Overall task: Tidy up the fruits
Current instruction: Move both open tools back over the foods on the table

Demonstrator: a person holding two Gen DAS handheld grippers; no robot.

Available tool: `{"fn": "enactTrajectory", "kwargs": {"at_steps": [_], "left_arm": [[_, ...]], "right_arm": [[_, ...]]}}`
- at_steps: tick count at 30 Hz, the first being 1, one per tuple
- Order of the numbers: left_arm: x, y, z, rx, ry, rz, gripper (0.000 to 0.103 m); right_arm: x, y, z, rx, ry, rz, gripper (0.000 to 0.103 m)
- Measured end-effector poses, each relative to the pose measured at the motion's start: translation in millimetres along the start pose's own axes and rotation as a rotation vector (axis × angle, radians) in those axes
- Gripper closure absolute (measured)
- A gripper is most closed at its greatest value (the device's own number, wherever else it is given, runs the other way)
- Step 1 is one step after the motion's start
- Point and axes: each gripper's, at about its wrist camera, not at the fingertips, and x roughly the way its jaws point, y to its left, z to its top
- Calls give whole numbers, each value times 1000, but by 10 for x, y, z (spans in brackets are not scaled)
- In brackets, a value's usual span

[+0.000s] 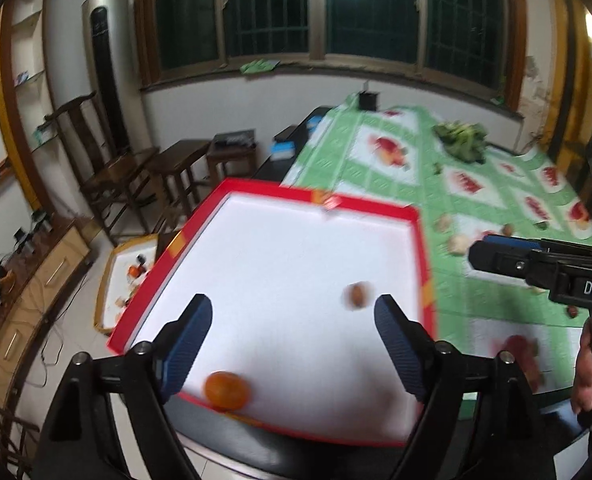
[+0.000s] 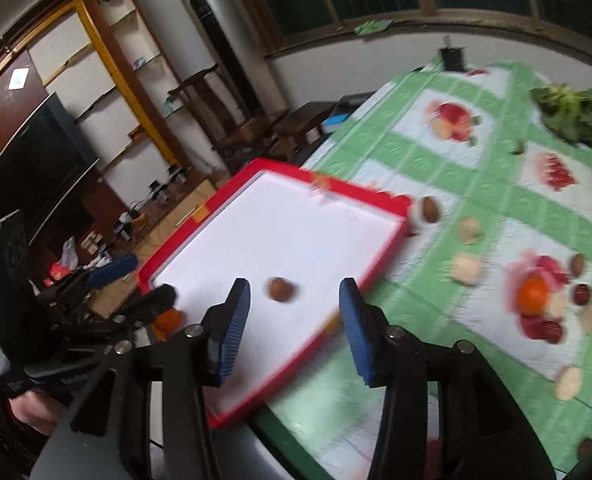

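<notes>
A red-rimmed white tray [image 1: 375,205] lies at the table's left end; it also shows in the right wrist view [image 2: 359,193]. In it lie an orange [image 1: 227,391] near the front rim and a small brown fruit [image 1: 357,295], also seen in the right wrist view [image 2: 282,289]. My left gripper [image 1: 292,316] is open and empty above the tray. My right gripper [image 2: 295,300] is open and empty above the tray's right part. Another orange [image 2: 532,295] and a brown fruit [image 2: 429,209] lie on the tablecloth.
The green patterned tablecloth [image 2: 495,184] carries several pale chunks [image 2: 465,268], dark red fruits [image 2: 581,294] and leafy greens [image 2: 571,110]. Wooden chairs [image 1: 108,160] and a second tray on the floor [image 1: 126,272] stand left of the table. A black box [image 1: 367,100] sits at the far end.
</notes>
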Motion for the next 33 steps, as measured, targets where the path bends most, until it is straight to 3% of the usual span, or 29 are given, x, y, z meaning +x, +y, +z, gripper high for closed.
{"fn": "enactTrajectory", "kwargs": {"at_steps": [5, 8, 14, 21, 26, 30, 33], "left_arm": [[-26, -381, 73, 38, -16, -105, 17], [43, -684, 77, 92, -3, -162, 17], [249, -1195, 53, 219, 25, -252, 17], [461, -1425, 111, 309, 89, -303, 17], [599, -1303, 251, 245, 125, -321, 17], [681, -1161, 316, 216, 146, -297, 18], [683, -999, 488, 227, 119, -239, 18]], "right_arm": [[-709, -497, -185, 25, -85, -153, 50], [-1142, -835, -439, 61, -122, -260, 41], [-1514, -1337, -933, 166, -88, -411, 38], [-1374, -1488, -1055, 211, -63, -364, 38], [-1224, -1522, -1030, 194, -42, -325, 38], [-1042, -1516, -954, 189, -21, -289, 38], [-933, -1439, -809, 164, -30, -253, 38]]}}
